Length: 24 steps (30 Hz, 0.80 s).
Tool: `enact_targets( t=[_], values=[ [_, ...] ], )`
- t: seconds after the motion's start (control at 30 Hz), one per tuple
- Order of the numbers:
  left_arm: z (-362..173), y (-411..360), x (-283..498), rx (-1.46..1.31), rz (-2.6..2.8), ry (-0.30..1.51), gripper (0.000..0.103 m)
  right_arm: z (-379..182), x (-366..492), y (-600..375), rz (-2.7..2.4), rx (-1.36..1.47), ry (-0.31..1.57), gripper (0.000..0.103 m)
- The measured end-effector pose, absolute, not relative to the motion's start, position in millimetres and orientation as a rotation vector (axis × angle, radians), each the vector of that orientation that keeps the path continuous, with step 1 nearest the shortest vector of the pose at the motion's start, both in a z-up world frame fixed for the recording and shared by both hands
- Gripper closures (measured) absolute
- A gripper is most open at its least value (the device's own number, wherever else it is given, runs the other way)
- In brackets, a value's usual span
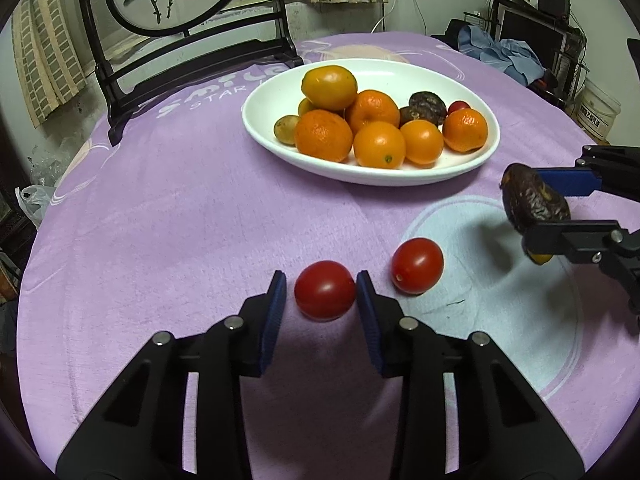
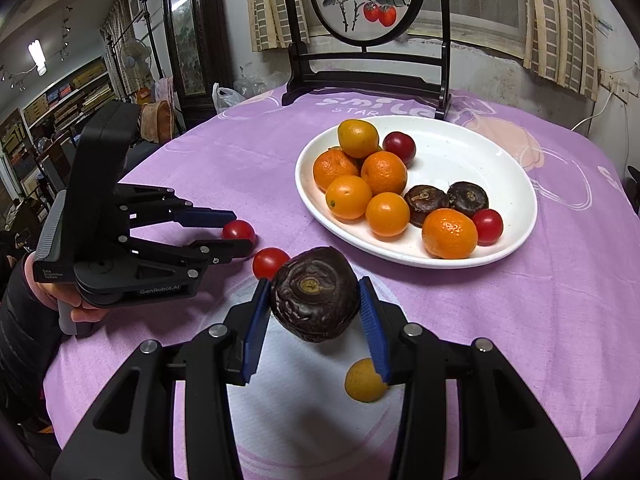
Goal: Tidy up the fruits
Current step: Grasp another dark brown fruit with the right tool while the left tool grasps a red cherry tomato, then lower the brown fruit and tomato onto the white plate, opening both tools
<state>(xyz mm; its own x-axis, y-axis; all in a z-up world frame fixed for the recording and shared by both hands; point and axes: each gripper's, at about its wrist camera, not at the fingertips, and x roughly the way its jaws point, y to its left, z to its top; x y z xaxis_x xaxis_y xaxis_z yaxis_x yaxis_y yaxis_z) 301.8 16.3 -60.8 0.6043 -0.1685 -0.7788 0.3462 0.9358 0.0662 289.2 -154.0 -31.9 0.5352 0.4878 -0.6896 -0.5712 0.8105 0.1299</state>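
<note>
Left gripper [image 1: 321, 280] spread around a cherry tomato [image 1: 325, 295] on the purple tablecloth [image 1: 180, 220], not yet pinching. Right gripper [image 2: 315, 289] clamped on a dark wrinkled fruit [image 2: 315, 294], lifted near the white plate [image 2: 460, 256].

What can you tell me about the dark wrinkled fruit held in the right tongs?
The dark fruit is roundish, brown-black, with a wrinkled, leathery-looking skin and a paler yellowish scar on the face turned toward the right wrist camera. It is clamped between the blue pads of the right tongs, one pad on each side, and appears lifted clear of the purple tablecloth, casting a shadow below. It hangs in front of the white plate, with a small yellow fruit lying on the cloth beneath the tongs.
</note>
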Motion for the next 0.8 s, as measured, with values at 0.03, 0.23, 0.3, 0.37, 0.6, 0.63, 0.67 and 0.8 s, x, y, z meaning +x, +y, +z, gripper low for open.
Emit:
enact_targets(
  t=[0.03,0.23,0.3,0.37,0.6,0.63,0.67,0.8],
  values=[
    [-61,17,303,0.218,-0.301,0.876,0.067,-31,289,-154,0.633,-0.116,0.782,0.059],
    [-63,14,302,0.227,-0.310,0.877,0.071,-31,288,-154,0.632,-0.116,0.780,0.059],
    [-63,13,302,0.228,-0.309,0.878,0.071,-30,288,-155,0.631,-0.115,0.779,0.059],
    [-62,14,302,0.218,-0.308,0.879,0.071,-30,288,-155,0.636,-0.110,0.783,0.059],
    [-39,14,292,0.127,-0.327,0.813,0.072,-21,288,-161,0.696,-0.017,0.754,0.059],
    [-35,13,291,0.117,-0.330,0.802,0.072,-17,290,-165,0.679,0.005,0.727,0.059],
    [-29,12,292,0.097,-0.333,0.785,0.072,-14,292,-169,0.659,0.027,0.704,0.059],
    [-6,-2,310,0.046,-0.315,0.732,0.072,-5,316,-190,0.513,0.132,0.622,0.059]
  ],
)
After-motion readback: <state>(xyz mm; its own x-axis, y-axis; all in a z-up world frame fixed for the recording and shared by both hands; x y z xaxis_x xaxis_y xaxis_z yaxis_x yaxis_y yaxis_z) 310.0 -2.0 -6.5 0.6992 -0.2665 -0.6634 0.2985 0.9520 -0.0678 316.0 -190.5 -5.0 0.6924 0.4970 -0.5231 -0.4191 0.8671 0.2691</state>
